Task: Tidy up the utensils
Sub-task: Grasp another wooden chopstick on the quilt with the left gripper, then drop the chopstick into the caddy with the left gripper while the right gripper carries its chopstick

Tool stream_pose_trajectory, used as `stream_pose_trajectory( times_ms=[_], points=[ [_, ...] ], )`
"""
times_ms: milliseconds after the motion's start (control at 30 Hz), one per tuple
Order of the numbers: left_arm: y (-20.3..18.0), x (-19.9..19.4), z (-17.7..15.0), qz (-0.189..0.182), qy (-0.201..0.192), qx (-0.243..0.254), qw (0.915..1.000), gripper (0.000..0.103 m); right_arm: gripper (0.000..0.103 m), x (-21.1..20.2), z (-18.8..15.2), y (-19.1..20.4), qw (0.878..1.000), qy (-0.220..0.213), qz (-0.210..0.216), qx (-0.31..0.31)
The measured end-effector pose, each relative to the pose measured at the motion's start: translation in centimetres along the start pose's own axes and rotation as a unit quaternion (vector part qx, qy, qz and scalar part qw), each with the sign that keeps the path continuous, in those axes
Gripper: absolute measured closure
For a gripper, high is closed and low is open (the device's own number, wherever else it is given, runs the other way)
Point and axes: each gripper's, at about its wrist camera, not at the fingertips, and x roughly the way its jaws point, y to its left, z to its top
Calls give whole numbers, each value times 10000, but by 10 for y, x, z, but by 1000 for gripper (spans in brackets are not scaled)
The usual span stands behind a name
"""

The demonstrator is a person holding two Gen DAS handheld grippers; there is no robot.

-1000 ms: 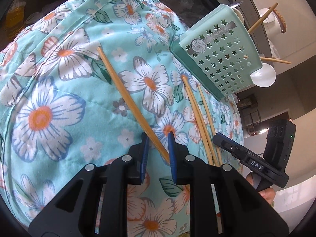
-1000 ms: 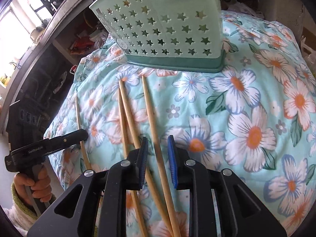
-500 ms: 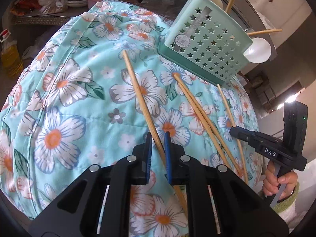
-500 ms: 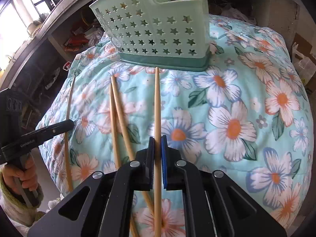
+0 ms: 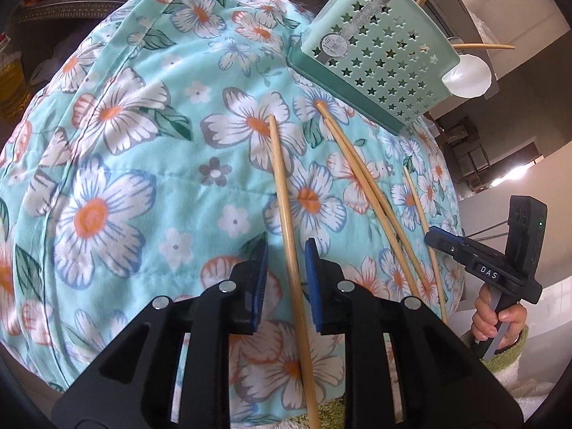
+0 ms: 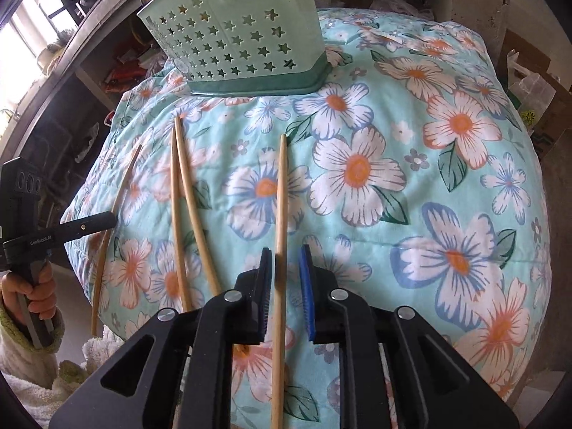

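Both chopsticks let go, none yet in the caddy

Left gripper (image 5: 284, 282) and right gripper (image 6: 286, 291) have just reopened, each straddling a loose bamboo chopstick (image 5: 286, 214) on the floral quilt (image 5: 107, 178), near the mint star-punched caddy (image 6: 243, 46).

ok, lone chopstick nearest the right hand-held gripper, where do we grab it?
Take the chopstick on its near part, from above, with the pads across its width. It lies flat on the quilt, pointing at the caddy, clear of the pair. The right hand-held gripper straddles it; its jaws have just been opening and are not pressing.
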Motion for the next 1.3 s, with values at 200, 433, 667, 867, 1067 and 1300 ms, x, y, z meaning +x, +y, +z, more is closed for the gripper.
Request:
stream_pose_trajectory(
  times_ms=[200,433,667,867,1067,1300],
  points=[
    [-5,14,20,147,-46,121,9998,84,82,20,19,6,9999,4,98,71],
    [-14,25,38,430,-143,334,9984,90,82,31,35,2,9996,-115,153,215],
    [-10,27,45,394,-313,131,9986,97,96,33,40,11,9994,-261,71,226],
    [-13,10,46,375,-618,75,9974,98,96,3,40,17,9978,-655,3,104],
    [-26,-35,52,61,-1254,92,9920,98,96,-41,40,21,9921,-1251,75,65],
    [-49,-86,56,-263,-1852,326,9818,98,96,-103,38,23,9786,-2047,169,89]
  ],
)
